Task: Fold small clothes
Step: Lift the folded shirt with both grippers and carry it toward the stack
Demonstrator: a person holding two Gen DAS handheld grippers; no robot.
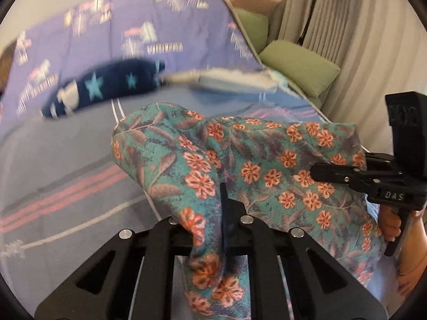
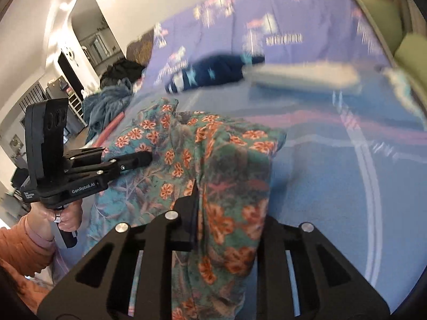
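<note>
A teal garment with orange flowers [image 1: 240, 165] hangs lifted above the bed, stretched between both grippers. My left gripper [image 1: 213, 213] is shut on one part of it; the cloth drapes over the jaws. My right gripper [image 2: 205, 208] is shut on another part of the same floral garment [image 2: 213, 165]. The right gripper also shows in the left wrist view [image 1: 317, 172], pinching the cloth's right side. The left gripper shows in the right wrist view [image 2: 148, 158], pinching the cloth's left side.
The bed has a purple printed cover [image 1: 106, 34] and a blue striped blanket [image 1: 66, 165]. A navy star-patterned garment [image 1: 106, 88] and a pale cloth [image 1: 226, 77] lie further back. Green cushions [image 1: 299, 64] and curtains stand at the right. A blue heap [image 2: 106, 106] lies left.
</note>
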